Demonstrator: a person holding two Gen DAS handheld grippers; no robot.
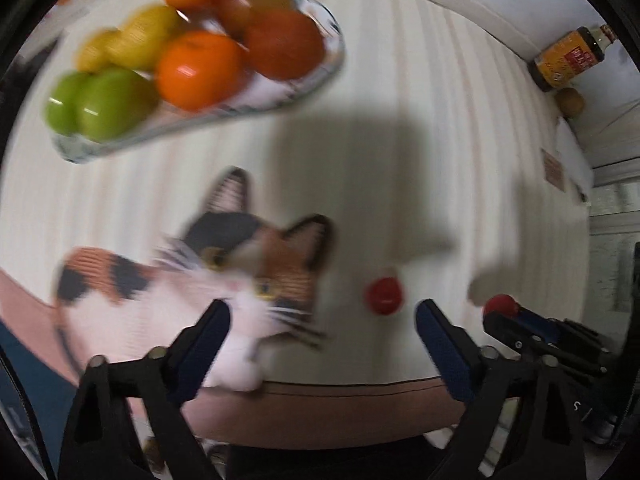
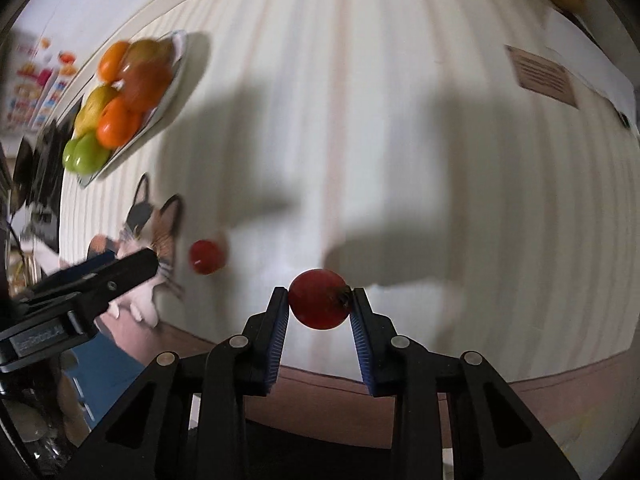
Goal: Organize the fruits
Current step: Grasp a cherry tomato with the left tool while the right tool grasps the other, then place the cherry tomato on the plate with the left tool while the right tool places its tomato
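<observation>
My right gripper (image 2: pixel 320 300) is shut on a small red cherry tomato (image 2: pixel 318 304) and holds it above the striped white cloth; it also shows in the left wrist view (image 1: pixel 500 305). A second red cherry tomato (image 1: pixel 384 295) lies on the cloth, also in the right wrist view (image 2: pixel 205 257). My left gripper (image 1: pixel 322 320) is open and empty, over the cat print. A plate (image 1: pixel 320 76) at the far left holds oranges (image 1: pixel 198 70), green fruits (image 1: pixel 104 104), yellow fruits (image 1: pixel 140 38) and a red one.
A calico cat print (image 1: pixel 224 272) is on the cloth near the front edge. A brown bottle (image 1: pixel 568 60) and a kiwi (image 1: pixel 571 101) sit at the far right corner. A brown label (image 2: pixel 542 76) lies on the cloth.
</observation>
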